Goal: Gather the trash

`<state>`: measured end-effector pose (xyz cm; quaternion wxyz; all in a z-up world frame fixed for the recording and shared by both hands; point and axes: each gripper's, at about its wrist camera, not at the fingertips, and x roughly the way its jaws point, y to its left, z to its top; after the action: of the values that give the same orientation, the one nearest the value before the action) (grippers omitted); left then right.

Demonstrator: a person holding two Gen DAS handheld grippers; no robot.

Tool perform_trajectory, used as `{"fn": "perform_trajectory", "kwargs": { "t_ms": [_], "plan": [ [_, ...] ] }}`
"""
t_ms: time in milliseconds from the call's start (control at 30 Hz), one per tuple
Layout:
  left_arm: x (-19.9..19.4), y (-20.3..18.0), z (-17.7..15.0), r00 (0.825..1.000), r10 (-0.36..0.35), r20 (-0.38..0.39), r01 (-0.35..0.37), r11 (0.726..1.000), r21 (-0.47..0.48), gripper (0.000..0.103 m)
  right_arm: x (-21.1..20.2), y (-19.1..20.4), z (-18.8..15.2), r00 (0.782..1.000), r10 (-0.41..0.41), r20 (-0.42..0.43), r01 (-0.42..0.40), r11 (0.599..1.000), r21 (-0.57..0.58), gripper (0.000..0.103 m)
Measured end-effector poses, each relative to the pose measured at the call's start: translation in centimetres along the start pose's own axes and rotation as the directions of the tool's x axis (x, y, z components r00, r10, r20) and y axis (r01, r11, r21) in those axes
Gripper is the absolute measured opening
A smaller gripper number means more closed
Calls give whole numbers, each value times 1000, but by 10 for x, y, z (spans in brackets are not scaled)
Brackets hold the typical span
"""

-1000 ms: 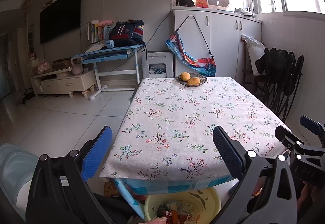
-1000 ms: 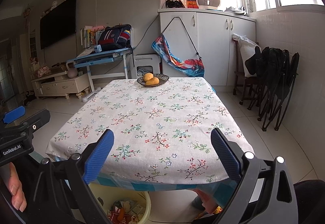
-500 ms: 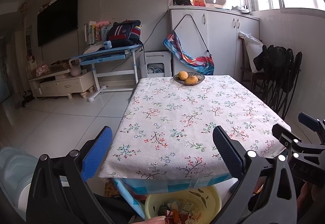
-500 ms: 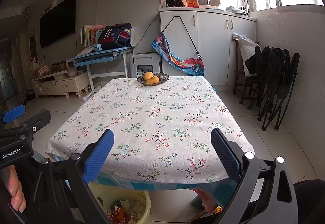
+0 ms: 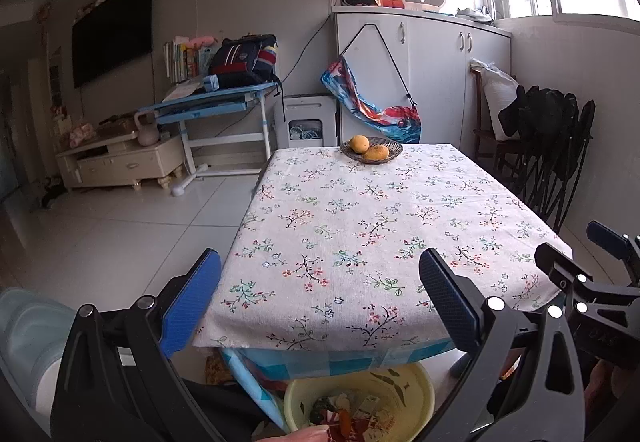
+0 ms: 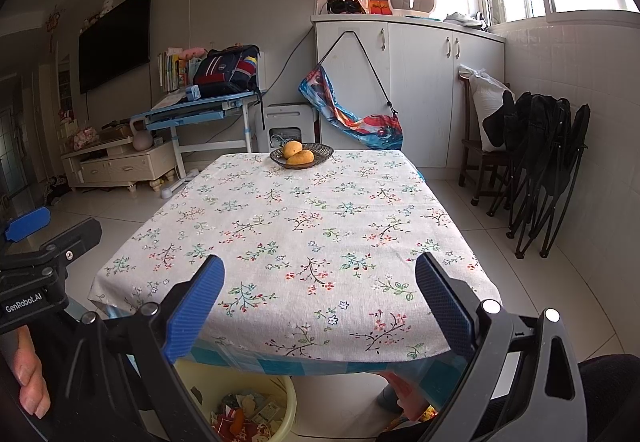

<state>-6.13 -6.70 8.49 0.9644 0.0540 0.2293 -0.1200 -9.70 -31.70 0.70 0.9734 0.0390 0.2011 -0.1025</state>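
Left gripper (image 5: 320, 298) jaws spread wide, nothing between them, held at the bench's (image 5: 360, 226) near edge. Right gripper (image 6: 320, 298) same: wide apart, empty, also at the near edge, beside the left one. Bench is covered with a floral tablecloth (image 6: 304, 234); only thing on it is a dark dish (image 6: 302, 155) with two yellow-orange fruits (image 6: 296, 153), at the far edge, well apart from both grippers. Trash sits in a pale yellow bin (image 5: 360, 398) on the floor below the bench's near edge: scraps (image 5: 344, 414) of paper, maybe wrappers, hard to tell at this angle. Same bin (image 6: 248, 414) shows low in the right wrist view. A hand (image 6: 32, 374) holds the left gripper's body.
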Motion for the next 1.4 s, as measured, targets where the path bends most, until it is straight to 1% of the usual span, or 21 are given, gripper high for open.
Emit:
{"fn": "perform_trajectory", "kwargs": {
  "t_ms": [67,133,200,267,400,800,967,1000,1067,1133,1233,1400],
  "plan": [
    [2,1,0,1000,-4,-17,4,1000,-2,96,0,0,0,1000,0,-1,0,1000,-1,92],
    [3,2,0,1000,9,-21,-9,1000,-3,96,0,0,0,1000,0,-1,0,1000,-2,92],
    [4,3,0,1000,1,-28,-2,1000,-6,96,1,-1,-2,1000,1,-3,-1,1000,-3,92],
    [5,3,-1,1000,14,-25,-14,1000,-1,96,2,-1,-3,1000,1,-4,-1,1000,-5,92],
    [5,1,-1,1000,16,-22,-16,1000,6,96,2,-1,-3,1000,1,-4,-1,1000,-5,92],
    [8,4,-3,999,1,-40,-2,1000,-16,96,2,-1,-4,1000,4,-7,-4,1000,-7,92],
    [14,7,-5,998,10,-69,-11,1000,-19,96,3,0,-4,1000,7,-11,-7,1000,-10,92],
    [14,8,-6,998,4,-69,-5,1000,-24,96,3,0,-5,1000,8,-12,-8,1000,-11,92],
    [12,11,-8,998,-30,-47,28,999,-38,96,4,1,-4,1000,10,-12,-10,1000,-13,92],
    [8,9,-10,999,-33,-23,33,999,-15,96,3,1,-5,1000,10,-12,-11,1000,-15,92],
    [8,-3,-13,1000,-1,-22,3,998,66,96,4,1,-5,1000,10,-12,-10,1000,-14,92],
    [11,-5,-11,999,8,-48,-4,997,76,96,4,2,-4,1000,9,-13,-10,1000,-15,93]
  ]
}}
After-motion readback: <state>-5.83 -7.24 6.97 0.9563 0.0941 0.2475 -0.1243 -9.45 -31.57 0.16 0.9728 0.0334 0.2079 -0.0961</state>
